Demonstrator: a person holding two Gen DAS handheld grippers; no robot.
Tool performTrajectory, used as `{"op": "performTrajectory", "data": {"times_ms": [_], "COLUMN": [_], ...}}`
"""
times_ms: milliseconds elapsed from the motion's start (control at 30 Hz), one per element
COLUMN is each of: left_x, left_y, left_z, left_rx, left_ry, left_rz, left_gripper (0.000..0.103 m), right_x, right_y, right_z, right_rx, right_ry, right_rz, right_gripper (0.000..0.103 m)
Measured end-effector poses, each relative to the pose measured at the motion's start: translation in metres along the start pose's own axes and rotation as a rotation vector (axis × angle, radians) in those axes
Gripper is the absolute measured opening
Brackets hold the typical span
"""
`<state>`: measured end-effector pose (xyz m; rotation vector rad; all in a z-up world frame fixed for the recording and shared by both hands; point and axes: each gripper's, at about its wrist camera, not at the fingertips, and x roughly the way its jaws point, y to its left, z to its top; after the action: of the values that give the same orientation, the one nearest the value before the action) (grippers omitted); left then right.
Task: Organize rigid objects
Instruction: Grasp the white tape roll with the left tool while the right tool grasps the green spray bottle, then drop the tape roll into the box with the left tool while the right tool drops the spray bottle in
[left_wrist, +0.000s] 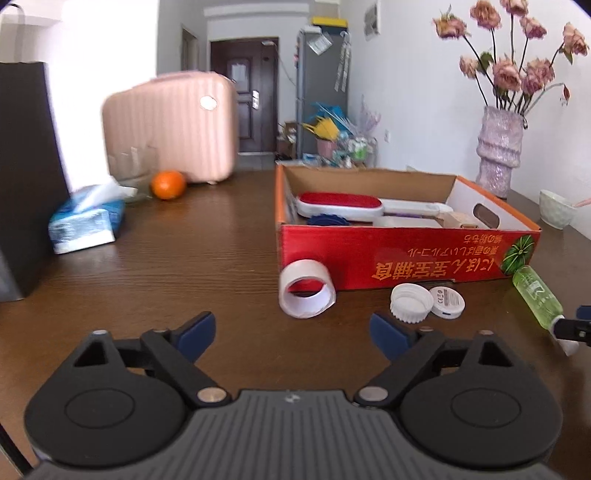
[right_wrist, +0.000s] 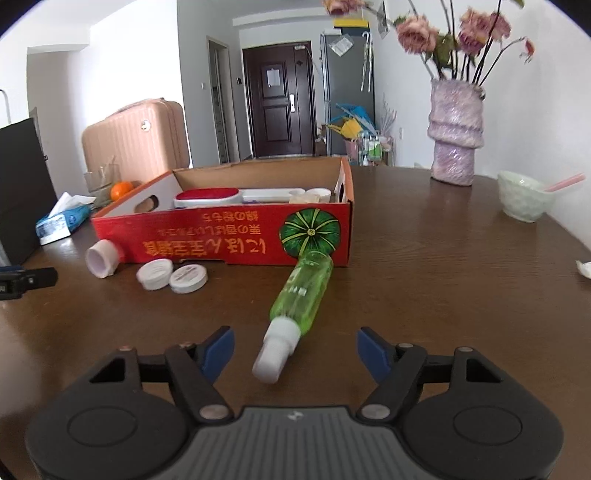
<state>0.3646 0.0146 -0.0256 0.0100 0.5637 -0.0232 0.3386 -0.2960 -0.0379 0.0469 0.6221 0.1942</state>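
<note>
Table (left_wrist: 184, 258): dark brown wood, everything here rests on it.
Suitcase (left_wrist: 170, 127): pink, ribbed, standing at the far left end of the table.
Box (left_wrist: 406, 254): red cardboard tray with an open top, right of centre; a red-topped brush (left_wrist: 340, 205) and white pieces lie inside it.
Vase (left_wrist: 498, 155): pale purple, holding dried pink flowers, behind the box's right end.
Tissue pack (left_wrist: 86, 221): blue and white, at the left, near an orange (left_wrist: 168, 184).
Bottle (right_wrist: 301, 291): green, with a white cap, lying on its side, base touching the box front, cap end pointing between the right claw's fingers.
Tape roll (left_wrist: 306, 288): white, on its side at the box's front left corner.
Lids (left_wrist: 412, 302): two white round ones, side by side, just in front of the box.
Left claw (left_wrist: 293, 334): released, jaws wide, nothing between them, tape roll just ahead.
Right claw (right_wrist: 295, 349): released, jaws apart on either side of the bottle's cap, pads not touching it.
</note>
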Motion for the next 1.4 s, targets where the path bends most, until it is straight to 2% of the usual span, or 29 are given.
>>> {"op": "performTrajectory", "data": {"times_ms": [33, 167, 300, 400, 433, 467, 500, 667, 800, 1100, 1400], "left_x": [0.008, 0.04, 0.062, 0.072, 0.074, 0.074, 0.075, 0.073, 0.055, -0.03, -0.095], "left_y": [-0.002, -0.004, -0.003, -0.001, -0.001, -0.002, -0.001, 0.0, 0.003, 0.003, -0.005], "left_z": [0.003, 0.01, 0.013, 0.013, 0.013, 0.014, 0.014, 0.014, 0.009, -0.016, -0.021], "left_rx": [0.002, -0.005, -0.03, -0.052, -0.052, -0.048, -0.049, -0.056, -0.062, -0.065, -0.012], "left_ry": [0.009, 0.051, 0.078, 0.097, 0.093, 0.085, 0.085, 0.086, 0.09, 0.061, -0.005], "left_rz": [-0.001, -0.014, -0.011, -0.033, -0.039, -0.043, -0.046, -0.052, -0.062, -0.081, -0.094], "left_gripper": [0.088, 0.077, 0.068, 0.059, 0.057, 0.049, 0.046, 0.043, 0.043, 0.043, 0.043], "right_x": [0.008, 0.035, 0.048, 0.049, 0.049, 0.05, 0.05, 0.051, 0.043, -0.003, -0.055], "right_y": [0.0, 0.001, 0.0, -0.001, -0.001, -0.002, -0.003, -0.003, 0.0, 0.018, 0.024], "right_z": [0.003, 0.015, 0.019, 0.02, 0.02, 0.02, 0.02, 0.02, 0.015, -0.015, -0.033], "right_rx": [0.001, -0.018, -0.031, -0.044, -0.047, -0.048, -0.048, -0.046, -0.04, -0.057, -0.048], "right_ry": [0.005, 0.031, 0.034, 0.033, 0.033, 0.032, 0.03, 0.024, 0.023, 0.043, -0.012], "right_rz": [0.003, -0.012, -0.027, -0.044, -0.044, -0.041, -0.04, -0.047, -0.048, 0.019, 0.04], "right_gripper": [0.069, 0.054, 0.038, 0.031, 0.031, 0.031, 0.031, 0.031, 0.031, 0.03, 0.03]}}
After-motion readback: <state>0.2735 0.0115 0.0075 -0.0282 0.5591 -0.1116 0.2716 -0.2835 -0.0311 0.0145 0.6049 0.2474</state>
